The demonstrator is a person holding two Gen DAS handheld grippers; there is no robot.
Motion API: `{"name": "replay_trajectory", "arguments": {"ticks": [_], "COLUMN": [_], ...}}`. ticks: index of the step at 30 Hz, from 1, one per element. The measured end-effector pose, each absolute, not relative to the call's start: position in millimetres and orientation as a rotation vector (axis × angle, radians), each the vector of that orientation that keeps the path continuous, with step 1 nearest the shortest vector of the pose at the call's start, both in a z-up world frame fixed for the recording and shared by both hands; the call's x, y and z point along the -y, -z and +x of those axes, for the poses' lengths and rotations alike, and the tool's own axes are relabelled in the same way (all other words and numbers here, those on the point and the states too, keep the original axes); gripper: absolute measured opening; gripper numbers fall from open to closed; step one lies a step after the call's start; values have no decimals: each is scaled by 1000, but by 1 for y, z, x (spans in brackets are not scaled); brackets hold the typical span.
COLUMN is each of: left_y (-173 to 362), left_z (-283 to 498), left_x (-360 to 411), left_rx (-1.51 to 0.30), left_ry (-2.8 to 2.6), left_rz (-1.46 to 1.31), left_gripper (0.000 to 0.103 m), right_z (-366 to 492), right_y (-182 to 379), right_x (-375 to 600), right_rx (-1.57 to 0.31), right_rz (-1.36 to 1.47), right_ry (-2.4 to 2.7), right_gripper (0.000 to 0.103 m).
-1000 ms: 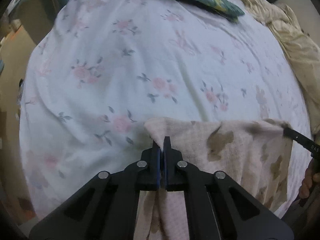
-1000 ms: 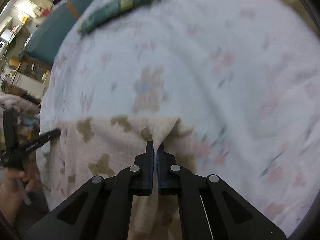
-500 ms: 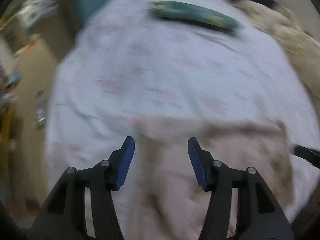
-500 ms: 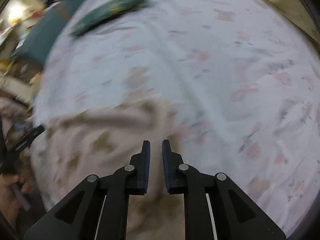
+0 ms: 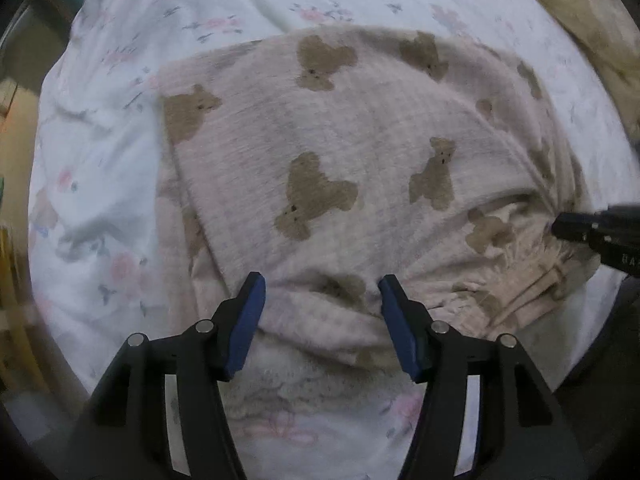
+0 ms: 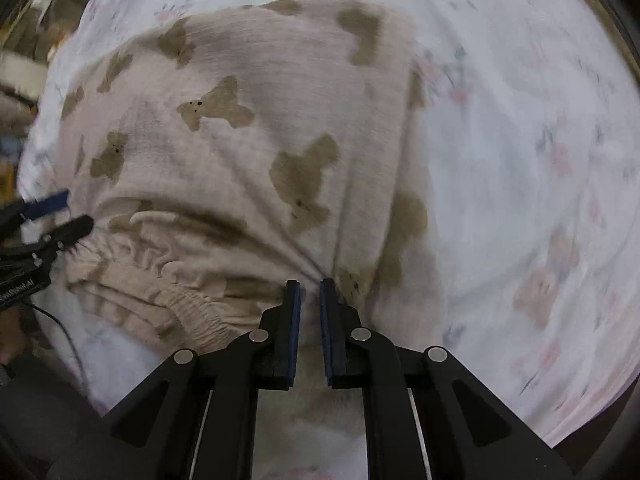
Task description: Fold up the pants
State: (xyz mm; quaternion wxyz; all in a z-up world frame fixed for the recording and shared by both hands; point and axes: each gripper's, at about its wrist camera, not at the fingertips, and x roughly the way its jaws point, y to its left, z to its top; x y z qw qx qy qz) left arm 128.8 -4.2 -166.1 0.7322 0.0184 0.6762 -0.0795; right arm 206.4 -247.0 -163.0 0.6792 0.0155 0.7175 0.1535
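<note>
The pink-beige pants [image 5: 360, 128] with brown bear prints lie folded on the flowered sheet. Their gathered waistband [image 6: 160, 280] shows at the near edge. My left gripper [image 5: 322, 280] points straight down over the near fold. Its jaws are wide and still opening, with cloth below them but untouched by the pads. My right gripper [image 6: 309, 283] hovers at the pants' near right corner. Its jaws stand a narrow gap apart and are closing, with no cloth pinched. The right gripper's tip [image 5: 592, 232] shows by the waistband, and the left gripper [image 6: 52, 216] shows at the far left.
The white flowered bed sheet [image 5: 100, 160] spreads all round the pants and fills the right half of the right wrist view [image 6: 520, 120]. A rumpled beige blanket [image 5: 580, 12] lies at the top right. The bed's edge drops to the floor [image 5: 16, 140] on the left.
Both grippers were shut on the pants' raised edge a second ago and have let go. The left has opened wide, the right a little. The pants now lie folded over.
</note>
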Motion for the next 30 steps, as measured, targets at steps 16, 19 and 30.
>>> {"name": "replay_trajectory", "arguments": {"ticks": [16, 19, 30], "left_y": [166, 137, 102], "left_z": [121, 131, 219], "left_x": [31, 21, -67], "left_rx": [-1508, -1419, -1259], "left_ry": [275, 260, -49], "left_rz": [142, 87, -165], "left_gripper": [65, 73, 87], "right_z": [181, 195, 266], "right_y": [157, 124, 83], "right_x": [203, 222, 304], "right_rx": [-1628, -1481, -1213], "right_rz": [23, 102, 422], "right_ry": [-608, -588, -349], "right_gripper": [15, 17, 72]}}
